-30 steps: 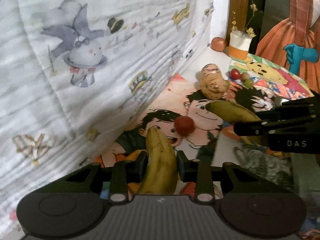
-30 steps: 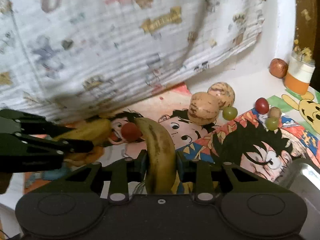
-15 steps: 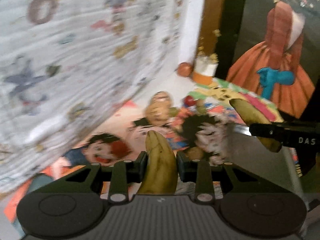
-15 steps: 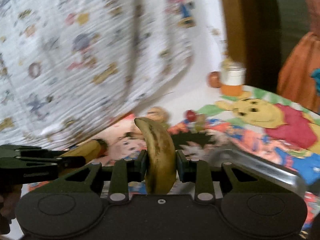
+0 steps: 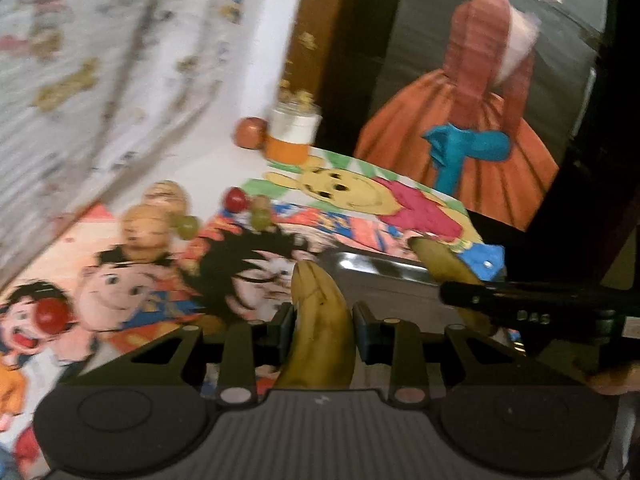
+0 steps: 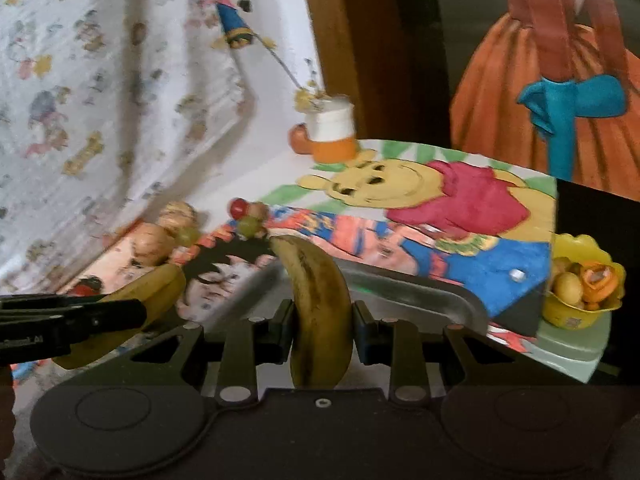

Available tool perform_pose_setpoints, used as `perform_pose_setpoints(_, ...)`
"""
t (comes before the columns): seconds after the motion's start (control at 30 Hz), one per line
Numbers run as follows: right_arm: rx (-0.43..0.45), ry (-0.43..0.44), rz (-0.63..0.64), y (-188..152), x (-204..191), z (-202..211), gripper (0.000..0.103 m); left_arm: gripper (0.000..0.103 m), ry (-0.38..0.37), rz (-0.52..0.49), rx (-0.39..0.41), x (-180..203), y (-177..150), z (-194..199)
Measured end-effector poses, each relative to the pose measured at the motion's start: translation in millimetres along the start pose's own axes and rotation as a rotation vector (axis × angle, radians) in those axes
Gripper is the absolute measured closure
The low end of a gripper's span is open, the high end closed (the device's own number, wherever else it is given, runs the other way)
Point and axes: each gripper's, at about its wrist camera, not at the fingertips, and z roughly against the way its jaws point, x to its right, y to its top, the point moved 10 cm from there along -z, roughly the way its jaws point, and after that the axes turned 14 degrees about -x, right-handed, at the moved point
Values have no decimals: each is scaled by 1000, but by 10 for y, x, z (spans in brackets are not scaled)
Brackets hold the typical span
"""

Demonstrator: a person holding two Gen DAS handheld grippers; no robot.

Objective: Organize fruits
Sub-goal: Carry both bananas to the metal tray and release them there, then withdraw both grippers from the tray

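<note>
yellow-brown: two bananas, one per gripper. left banana (image 5: 320, 328) pinched in the left gripper (image 5: 323, 326), centre-bottom of the left wrist view, tip up. right banana (image 6: 318, 312) pinched in the right gripper (image 6: 322, 326), same pose in the right wrist view.
jaws: both pressed onto banana flesh, no gap visible either side.
cross-check: right gripper's banana shows at right of the left view (image 5: 444, 264); left gripper's banana at lower left of the right view (image 6: 156, 288). Both clear of the desk.
change: a second ago both views looked at the cartoon mat near the hanging cloth, red fruit just beyond the left banana. Now both have swung right and the metal tray (image 6: 420, 288) sits right behind the banana tips. Frames blurred, so the swing is probably ongoing.
meaning: my read, pickup done, carry nearly done, next is release over the tray. Whether the tips are over the tray rim or just short, can't tell.
left on desk: red fruit (image 5: 52, 316) at lower left; two brown round fruits (image 5: 146, 228) mid-left; grapes and a small red fruit (image 5: 248, 208) just beyond; apple-like fruit (image 5: 249, 133) touching the orange-white cup (image 5: 294, 136) at the back.
surroundings: patterned cloth (image 5: 100, 80) upper left; Pooh mat (image 6: 420, 192) behind the tray; yellow bowl (image 6: 580, 284) of fruit at far right of the right view, off the mat edge.
risk: soft spotted bananas, set down low rather than drop.
</note>
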Motion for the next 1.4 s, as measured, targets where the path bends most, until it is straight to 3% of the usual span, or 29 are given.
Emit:
perform_pose_setpoints(0.37, -34, -74, -19, -118, 224, -210, 71, 68, -48, -105, -68, 329, -104, -406)
perform_pose_setpoints(0.83, -26, -98, -2, -145, 197, -223, 68, 67, -60, -97, -95, 307, -135, -445)
perform_pose_setpoints(1.07, 63, -103, -7, -168, 165, 170, 49, 65, -47, -70, -15, 238, -113, -114)
perform_pose_setpoints(1.1, 78, -104, -10, -183, 157, 232, 44, 63, -45, -59, -4, 218, -113, -52)
perform_pose_setpoints(1.13, 91, -106, -12, -203, 145, 298, 42, 55, -44, -48, 9, 198, -113, 16)
perform_pose_setpoints(1.17, 104, -108, -15, -225, 130, 365, 37, 36, -41, -36, 23, 179, -110, 81)
perform_pose_setpoints(1.23, 126, -106, -21, -268, 88, 489, 28, 15, -15, -4, 67, 125, -112, 241)
perform_pose_setpoints(1.3, 142, -96, -30, -310, 37, 606, 11, 12, 8, 11, 109, 97, -113, 402)
perform_pose_setpoints(1.4, 164, -93, -31, -373, -59, 808, 1, 1, 24, 22, 138, 72, -141, 585)
